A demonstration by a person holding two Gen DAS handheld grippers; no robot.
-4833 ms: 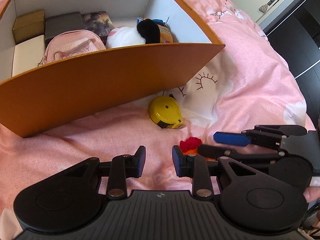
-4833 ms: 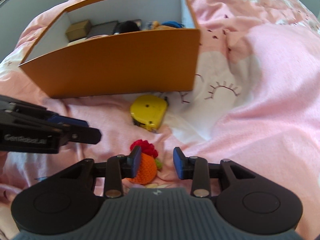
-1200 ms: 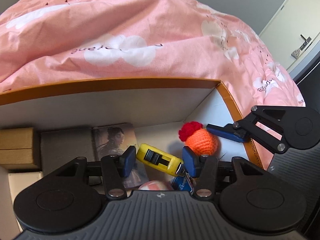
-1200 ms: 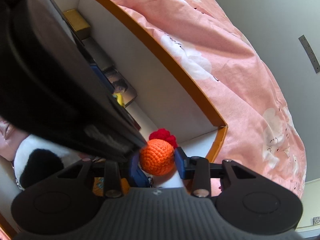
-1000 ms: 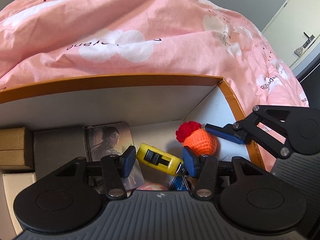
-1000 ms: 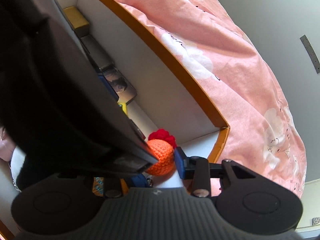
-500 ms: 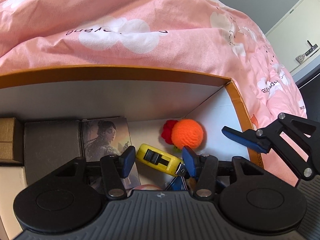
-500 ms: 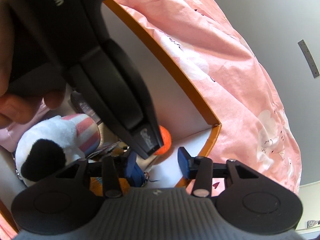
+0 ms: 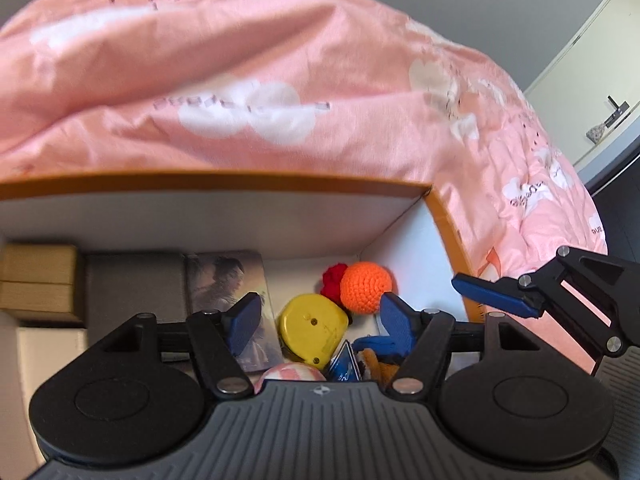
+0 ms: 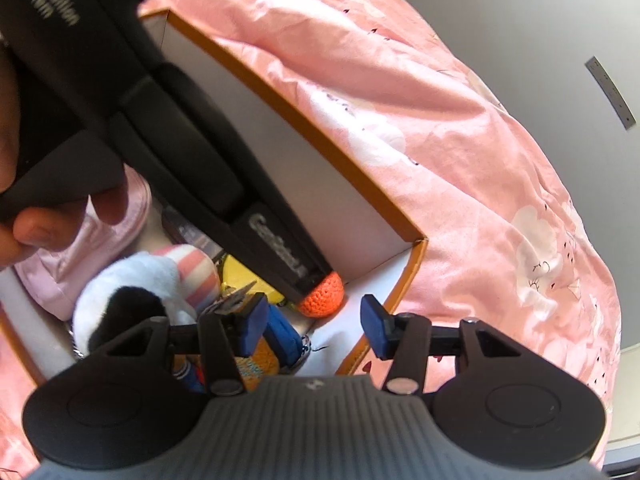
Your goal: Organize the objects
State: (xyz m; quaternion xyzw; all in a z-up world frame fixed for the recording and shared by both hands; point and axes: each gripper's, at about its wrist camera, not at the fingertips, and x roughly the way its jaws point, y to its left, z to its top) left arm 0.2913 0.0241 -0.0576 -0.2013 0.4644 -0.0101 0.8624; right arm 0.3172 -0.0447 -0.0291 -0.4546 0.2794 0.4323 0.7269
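The orange box (image 9: pixel 240 184) with white inner walls lies on the pink quilt. In its right corner rest the orange crochet ball (image 9: pixel 366 286) with a red tuft and the yellow tape measure (image 9: pixel 312 328), flat on its side. My left gripper (image 9: pixel 320 324) hovers over the tape measure; its jaws are opening and the pads stand off it. My right gripper (image 10: pixel 312 324) hangs over the box's corner, jaws opening, nothing between them. From there the crochet ball (image 10: pixel 322 294) shows half hidden behind the left gripper's body (image 10: pixel 200 160).
The box also holds a tan box (image 9: pixel 36 276), a grey box (image 9: pixel 132 284), a picture card (image 9: pixel 228 280), a white and black plush (image 10: pixel 128 300) and a pink bag (image 10: pixel 100 236). A hand (image 10: pixel 40 220) grips the left tool. The pink quilt (image 9: pixel 280 80) rises behind.
The left jaws have spread and let go of the tape measure, which now lies flat in the box. The right gripper has released the crochet ball and drawn back, jaws wider.
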